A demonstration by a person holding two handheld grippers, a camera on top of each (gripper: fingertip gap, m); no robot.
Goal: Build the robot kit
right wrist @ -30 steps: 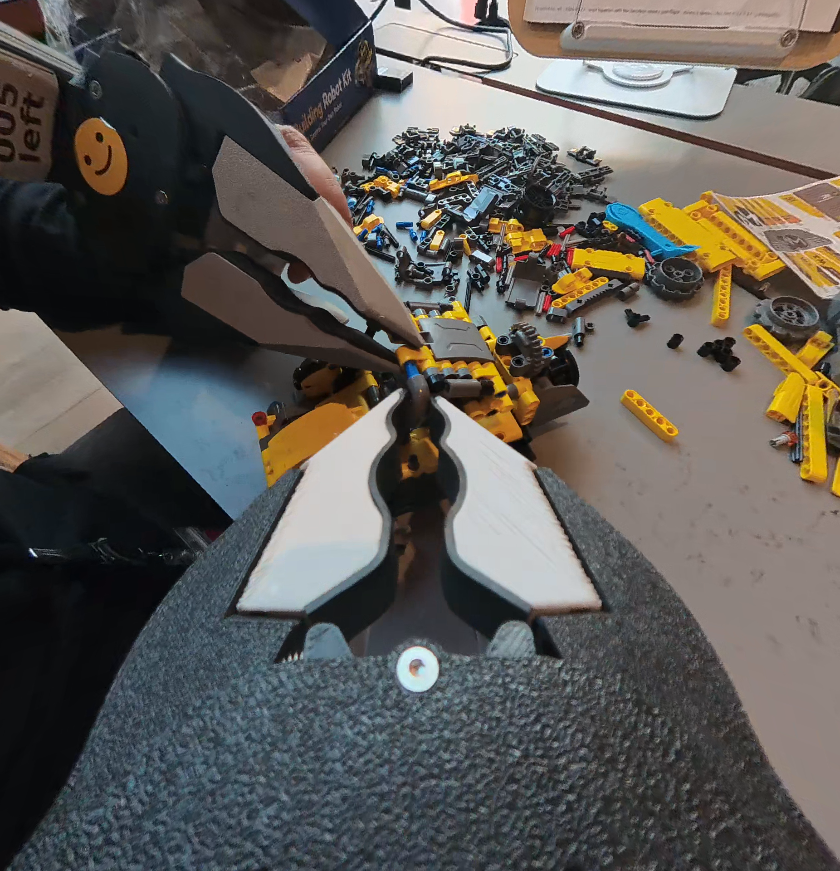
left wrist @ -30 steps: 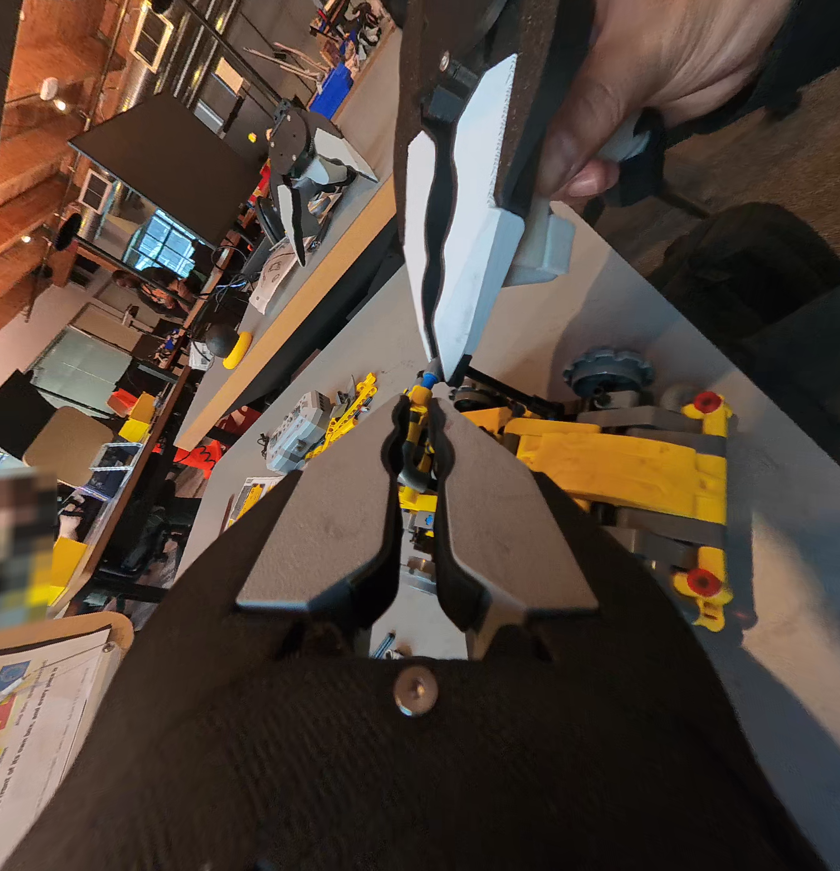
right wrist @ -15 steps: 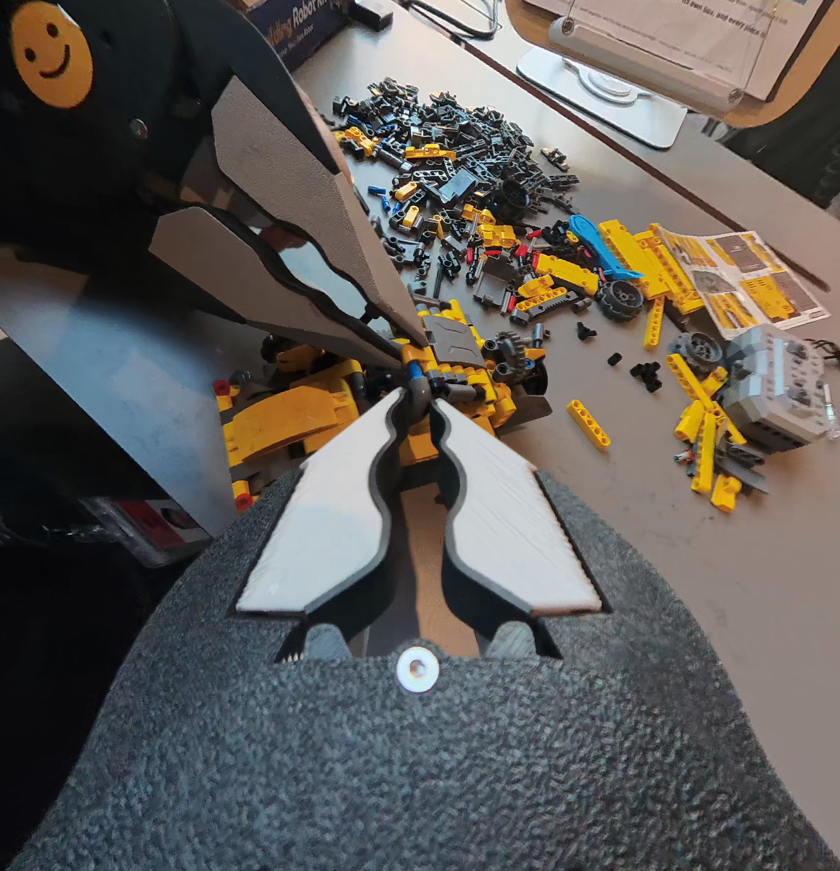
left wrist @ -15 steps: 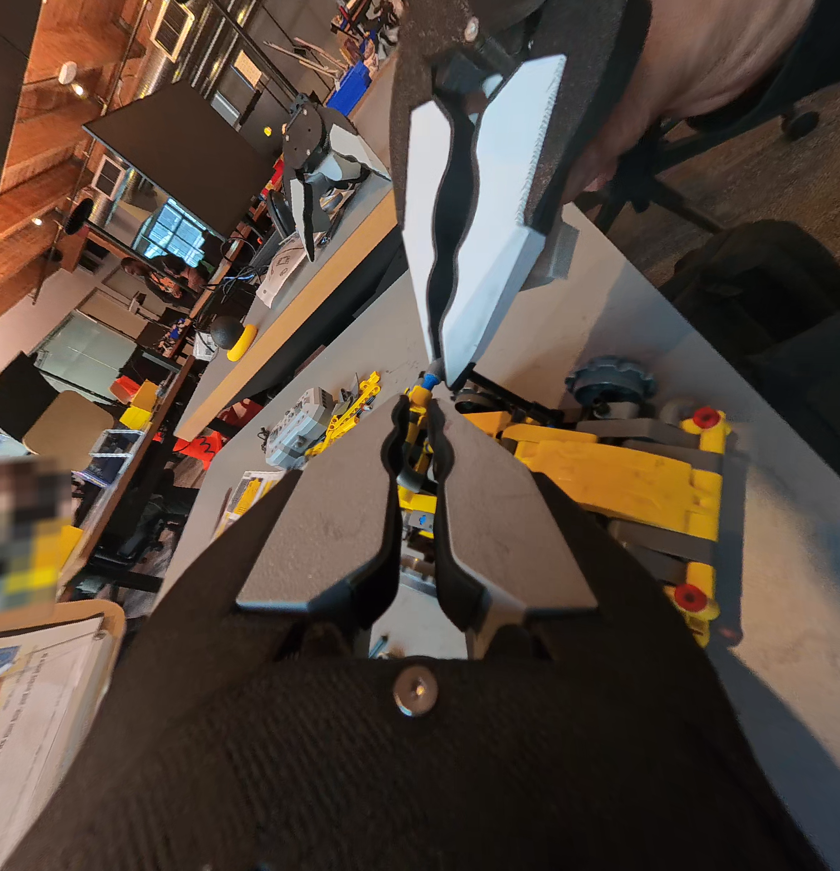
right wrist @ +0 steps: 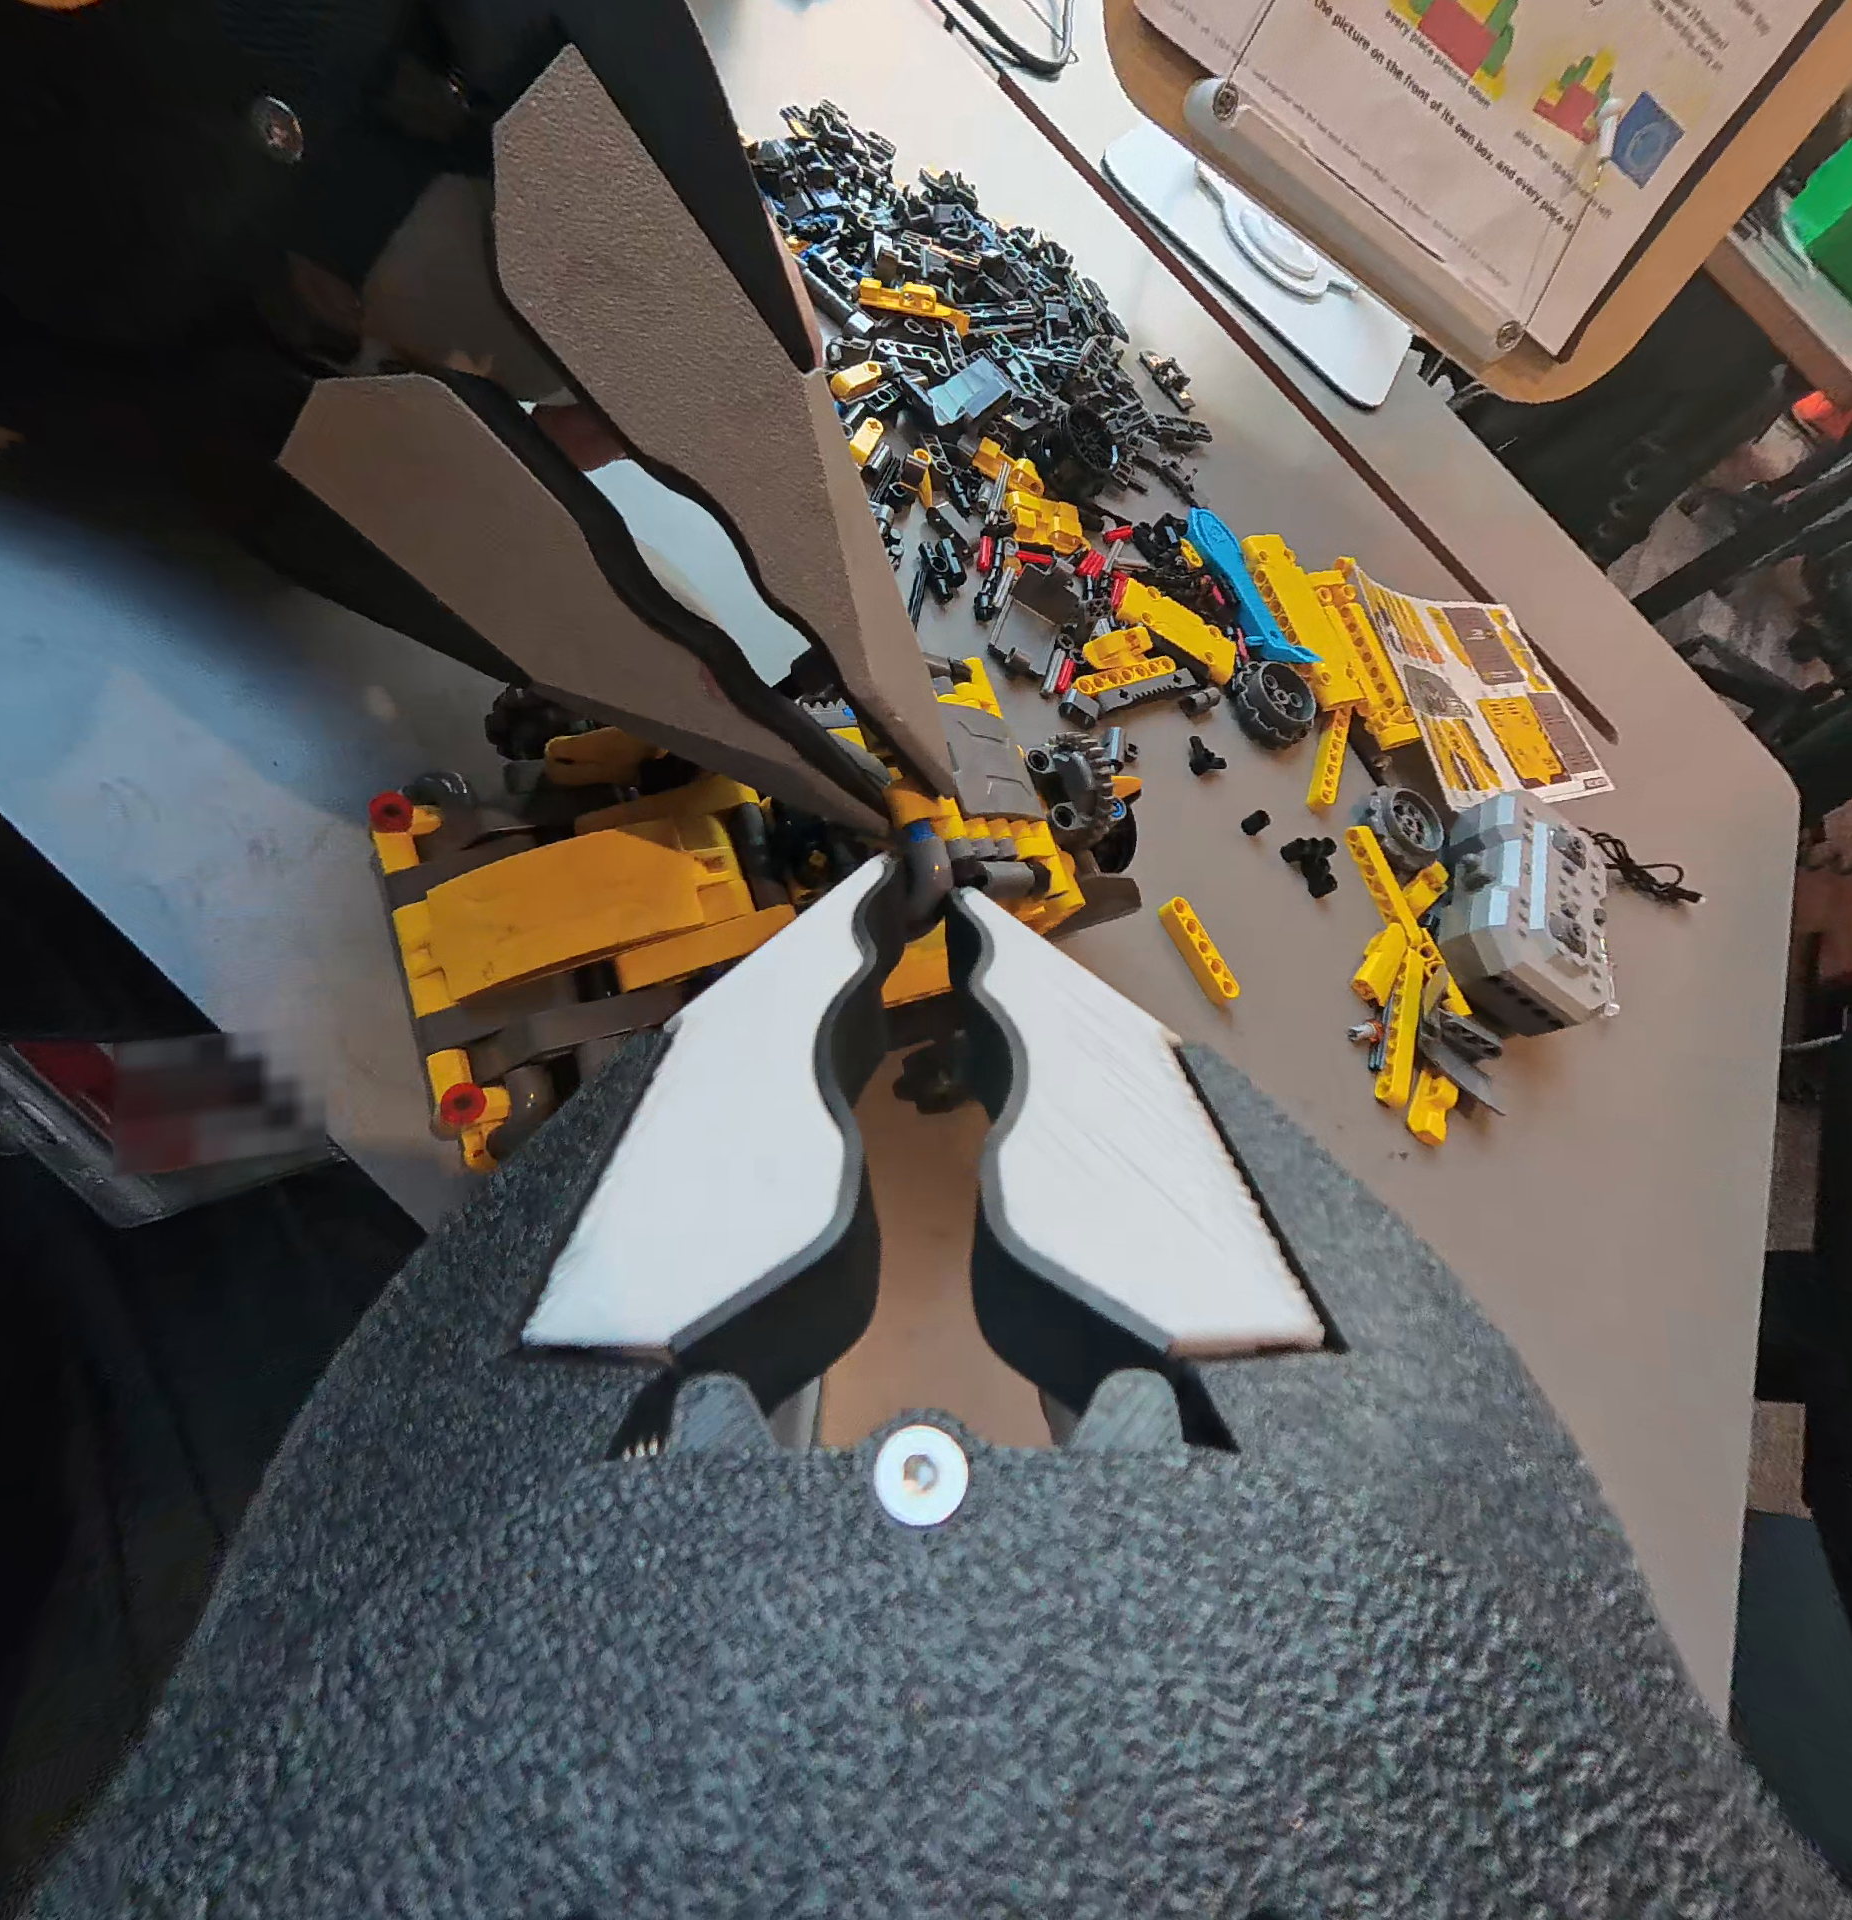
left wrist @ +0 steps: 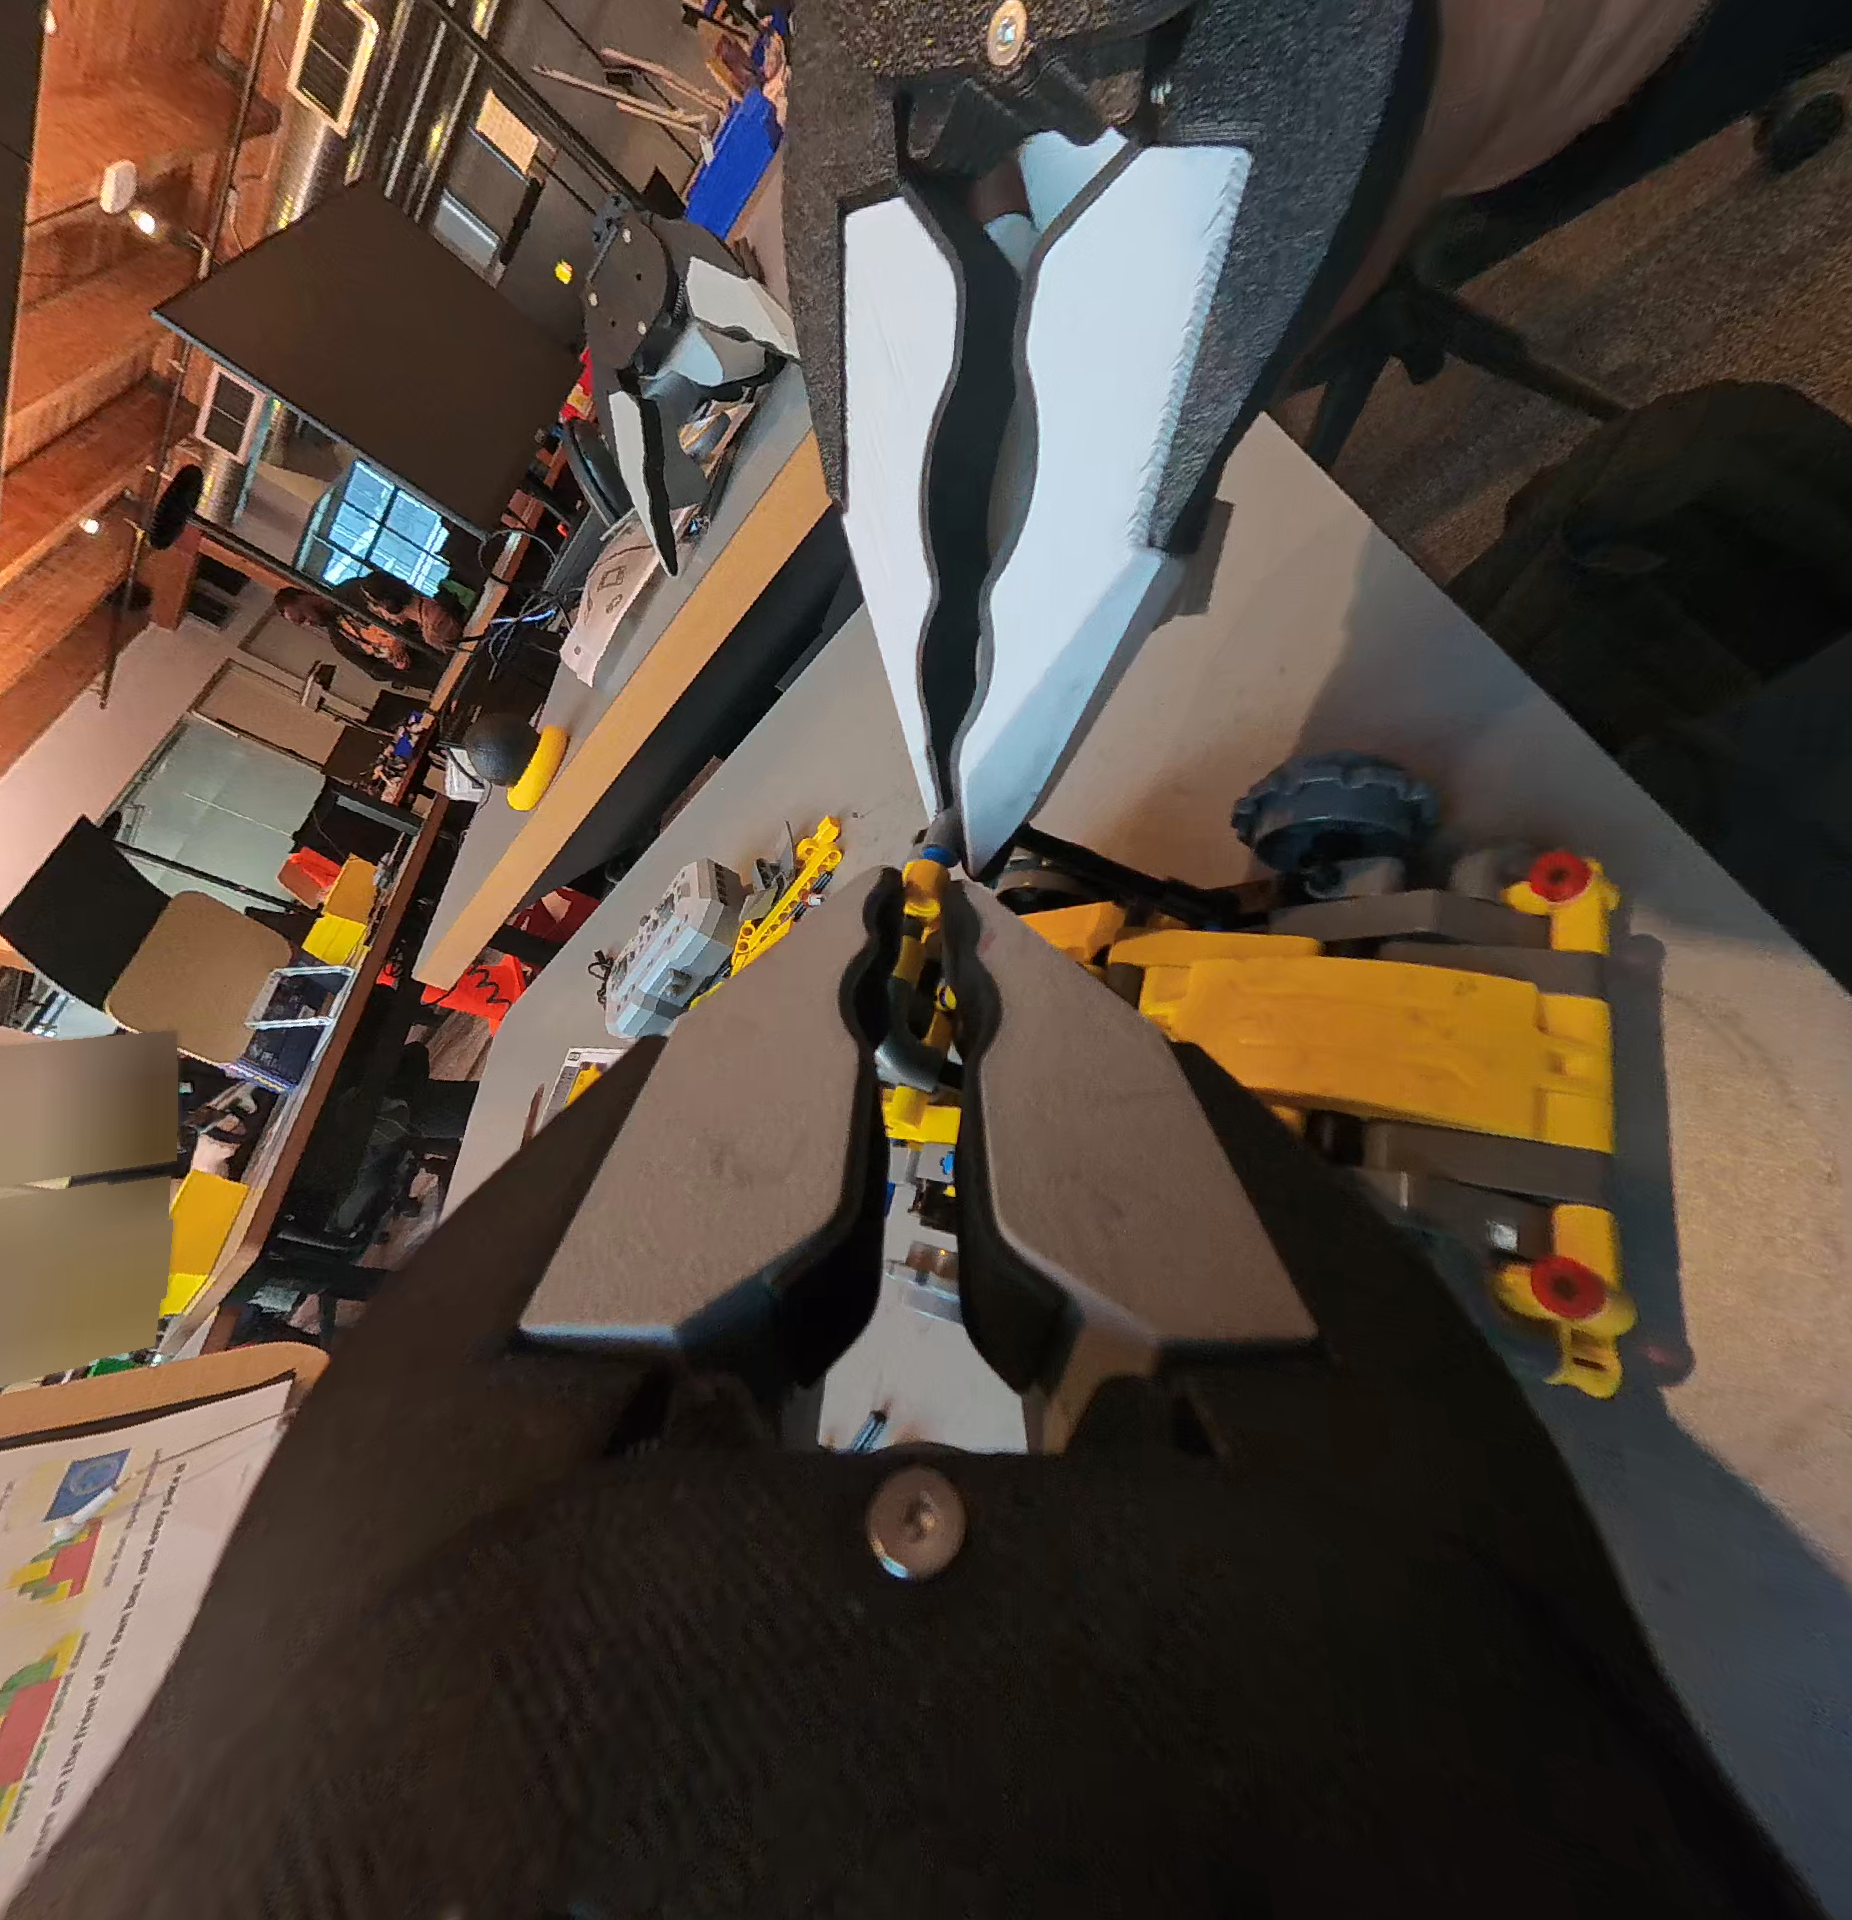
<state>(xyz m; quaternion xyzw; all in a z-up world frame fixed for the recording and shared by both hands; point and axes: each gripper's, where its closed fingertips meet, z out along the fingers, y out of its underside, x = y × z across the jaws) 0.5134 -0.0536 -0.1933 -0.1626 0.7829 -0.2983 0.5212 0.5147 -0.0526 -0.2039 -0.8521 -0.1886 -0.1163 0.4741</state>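
Note:
A yellow and grey brick vehicle model (left wrist: 1369,1018) lies on the grey table; it also shows in the right wrist view (right wrist: 589,904). My left gripper (left wrist: 917,894), with dark grey fingers, is shut on a thin yellow part at the model's front end. My right gripper (right wrist: 917,883), with white fingers, is shut on a small grey curved piece (right wrist: 922,864) at the same spot. The two sets of tips nearly touch. The right gripper (left wrist: 953,831) comes down from above in the left wrist view. The left gripper (right wrist: 901,795) comes in from the upper left in the right wrist view.
A heap of loose black, grey and yellow parts (right wrist: 984,343) lies beyond the model. A single yellow beam (right wrist: 1197,948), a grey block with a cable (right wrist: 1524,925), a blue piece (right wrist: 1244,582) and a printed sheet (right wrist: 1473,686) lie to the right. A sign on a stand (right wrist: 1421,156) is at the back. The table edge (right wrist: 1732,1143) is to the right.
Both grippers stay shut at the model's front. The right gripper has swung upward and tilted, so its view now shows more of the table's right side and edge.

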